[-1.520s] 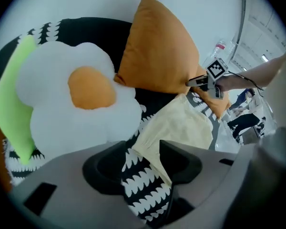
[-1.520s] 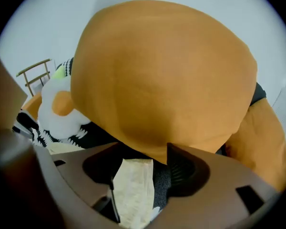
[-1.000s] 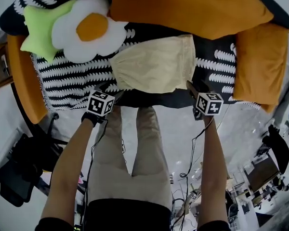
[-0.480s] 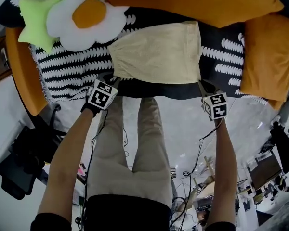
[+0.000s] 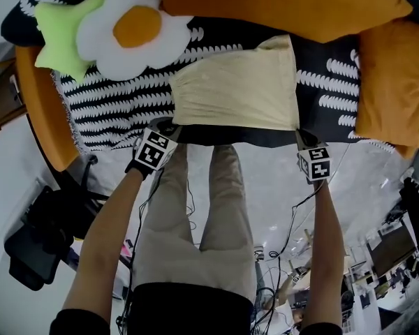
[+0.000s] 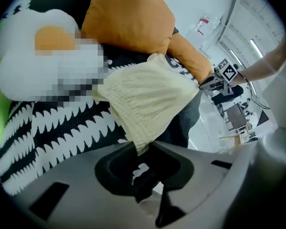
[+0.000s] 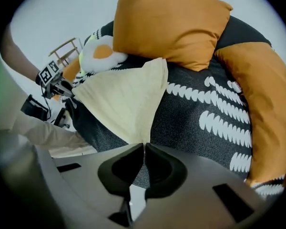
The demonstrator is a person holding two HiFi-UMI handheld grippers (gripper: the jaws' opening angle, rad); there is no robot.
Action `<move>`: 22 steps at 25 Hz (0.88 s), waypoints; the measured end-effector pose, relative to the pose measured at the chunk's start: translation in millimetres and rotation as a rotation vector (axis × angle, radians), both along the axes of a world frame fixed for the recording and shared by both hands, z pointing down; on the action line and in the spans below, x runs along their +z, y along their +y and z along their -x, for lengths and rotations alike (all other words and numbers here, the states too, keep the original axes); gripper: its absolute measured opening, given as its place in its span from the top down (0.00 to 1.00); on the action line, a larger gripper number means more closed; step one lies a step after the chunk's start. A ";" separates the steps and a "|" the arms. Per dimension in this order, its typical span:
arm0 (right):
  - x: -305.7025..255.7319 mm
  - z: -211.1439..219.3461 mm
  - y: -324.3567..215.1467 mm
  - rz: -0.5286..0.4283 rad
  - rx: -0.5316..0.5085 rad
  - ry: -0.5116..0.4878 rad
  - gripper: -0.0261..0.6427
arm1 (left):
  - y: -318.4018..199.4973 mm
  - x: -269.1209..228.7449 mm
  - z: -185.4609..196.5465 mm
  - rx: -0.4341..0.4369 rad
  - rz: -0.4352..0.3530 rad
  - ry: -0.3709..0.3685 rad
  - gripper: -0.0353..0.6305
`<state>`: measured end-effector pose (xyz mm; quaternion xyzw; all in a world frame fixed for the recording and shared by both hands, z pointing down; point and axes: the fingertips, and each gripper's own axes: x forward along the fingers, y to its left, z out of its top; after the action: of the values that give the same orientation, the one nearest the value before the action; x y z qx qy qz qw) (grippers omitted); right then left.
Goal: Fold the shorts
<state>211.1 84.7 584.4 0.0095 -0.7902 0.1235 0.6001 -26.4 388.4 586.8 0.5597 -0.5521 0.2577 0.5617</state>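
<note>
Shorts (image 5: 234,93) in left gripper (image 6: 143,150) and right gripper (image 7: 144,146)

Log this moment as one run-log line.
left gripper: jaws just closed on shorts, waistband corner | right gripper: shut on hem corner | shorts: flat on patterned cover

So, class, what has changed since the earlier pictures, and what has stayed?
Both jaws have just closed: the left gripper and right gripper each pinch a near corner of the shorts, pulling that edge taut. The egg cushion and orange cushions stayed put.
</note>
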 end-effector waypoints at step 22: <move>-27.1 26.9 -43.2 -0.397 0.099 -0.086 0.70 | 30.4 -6.3 -16.3 -0.079 -0.019 0.026 0.81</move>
<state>184.2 41.5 557.3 0.1611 -0.8226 -0.0049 0.5453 -10.1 418.8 580.5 0.5459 -0.5690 0.2227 0.5732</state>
